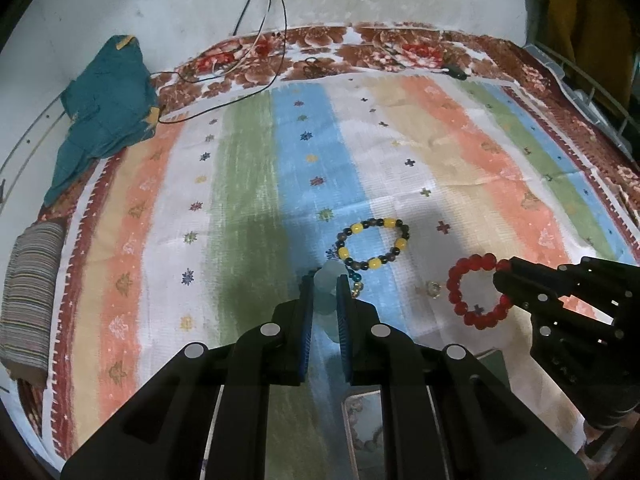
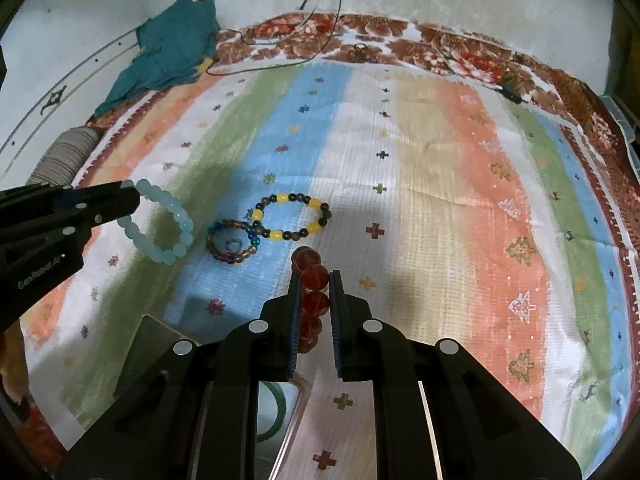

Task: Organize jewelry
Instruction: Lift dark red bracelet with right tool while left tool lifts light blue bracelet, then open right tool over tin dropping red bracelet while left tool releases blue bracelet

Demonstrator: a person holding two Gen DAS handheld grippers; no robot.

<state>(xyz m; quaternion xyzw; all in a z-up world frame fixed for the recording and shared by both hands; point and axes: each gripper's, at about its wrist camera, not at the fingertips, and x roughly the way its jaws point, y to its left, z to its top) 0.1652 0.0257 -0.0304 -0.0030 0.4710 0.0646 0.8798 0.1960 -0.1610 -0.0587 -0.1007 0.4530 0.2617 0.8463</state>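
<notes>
Bracelets lifted in both claws over the striped bed

Bracelets are the matter at hand, and two of them hang off the cloth. In the left wrist view the left claw (image 1: 325,286) is pinched on a pale blue bead bracelet (image 1: 326,280), whose beads sit squeezed between the blue pads; from the right wrist view the same bracelet (image 2: 168,224) hangs as a full ring from the claw tip (image 2: 134,196), clear of the bedspread. The right claw (image 2: 314,280) is pinched on a red bead bracelet (image 2: 314,300), its beads running in a line between the pads; in the left view that red ring (image 1: 476,292) dangles from the claw's tip (image 1: 502,276).

Two more pieces lie on the striped bedspread (image 1: 460,152) beyond the claws. A yellow and dark bead bracelet (image 1: 372,244) rests flat on the blue and white stripes, and a smaller multicoloured bead bracelet (image 2: 234,242) lies touching its left edge. A small clear ring-like piece (image 1: 433,289) sits on the cloth between the red bracelet and the left claw.

Under the claws, close to the cameras, a clear tray (image 2: 300,408) shows, with a green bangle (image 2: 276,412) beside it.

Farther off, a teal cloth (image 1: 108,108) is bunched at the bed's far left corner, and dark cables (image 1: 256,40) trail down the pale wall onto the floral border
</notes>
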